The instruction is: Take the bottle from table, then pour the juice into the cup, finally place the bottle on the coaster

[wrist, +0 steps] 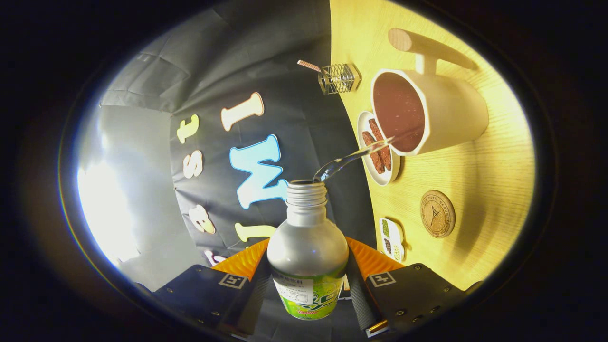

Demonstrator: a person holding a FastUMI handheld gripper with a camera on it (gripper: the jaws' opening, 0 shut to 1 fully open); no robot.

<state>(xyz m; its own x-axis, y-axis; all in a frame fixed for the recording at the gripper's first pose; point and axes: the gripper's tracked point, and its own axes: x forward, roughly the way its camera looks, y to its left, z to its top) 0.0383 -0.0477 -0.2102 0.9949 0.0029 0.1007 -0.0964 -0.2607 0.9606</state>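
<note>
bottle [307, 256], an aluminium one with an open threaded neck and a green label, is being pinched at its lower body between the two fingers of the gripper [308, 285], one finger pressed on each flank just at the label line. it is being held tipped over, so that the table [479, 180] is being seen turned on its side, and a clear stream of juice [354, 154] is being sent from the neck across to the rim of the cup [427, 111].

the metal wall is judged smooth and slippery, thin enough to dent if squeezed hard, and getting lighter as it is being emptied; the grip is best kept low and firm on the round body, not on the tapering shoulder, where it would likely slide.

beyond the neck, the white cup with a handle is being filled, its inside showing dark. just beside the cup, a small plate [375, 164] with brown biscuits is being passed over by the stream. nearer the fingers, a round cork coaster [437, 213] is lying bare, well apart from the cup, with a small dish of seasonings [392, 238] beside it. a wire holder [339, 78] is standing at the table's far edge.
</note>
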